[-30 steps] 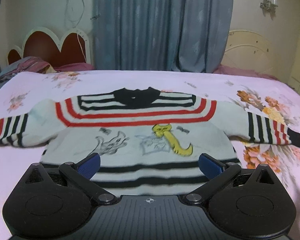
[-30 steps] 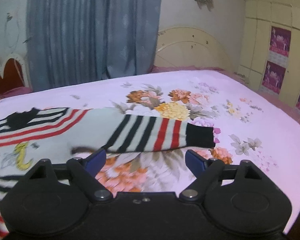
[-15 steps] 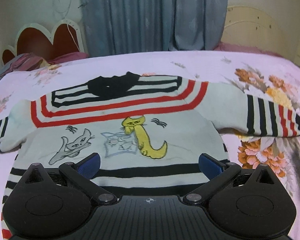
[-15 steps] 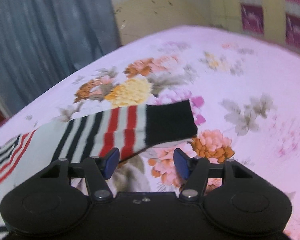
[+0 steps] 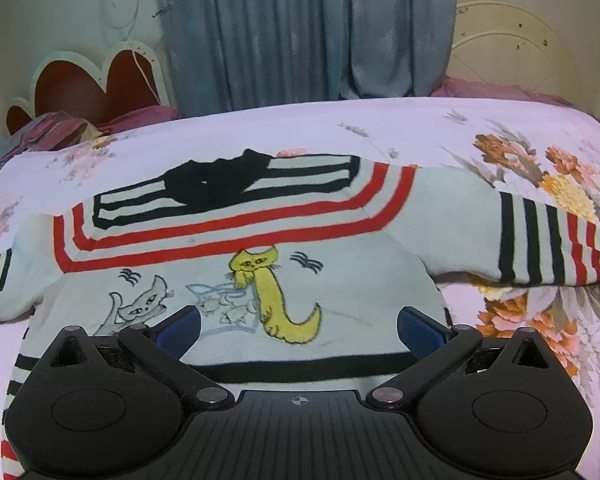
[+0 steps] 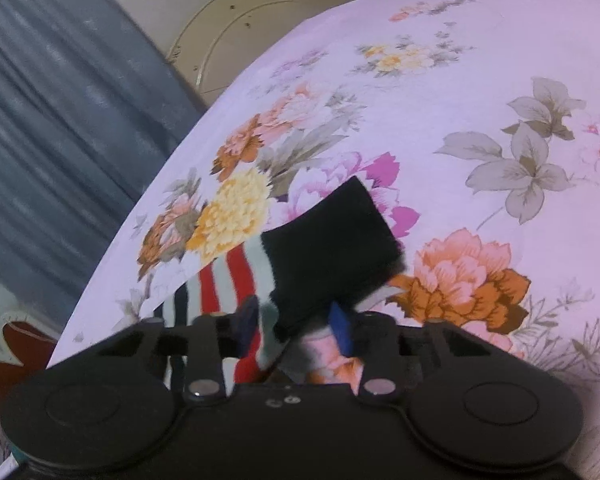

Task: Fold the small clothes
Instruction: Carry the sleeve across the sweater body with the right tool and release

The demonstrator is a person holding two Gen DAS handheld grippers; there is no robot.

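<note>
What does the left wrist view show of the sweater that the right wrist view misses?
Left wrist only: the sweater's whole front with its cat drawings, black collar and the open left gripper above the hem. Right wrist only: the right gripper, whose jaws have just been closing, with the black cuff between them. Both: the striped right sleeve and floral bedsheet.

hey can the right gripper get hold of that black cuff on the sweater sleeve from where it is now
Probably yes. The right gripper has just been closing, and the black cuff and striped sleeve end already lie between its fingers with nothing blocking. Blur hides whether the pads press the cloth yet.
</note>
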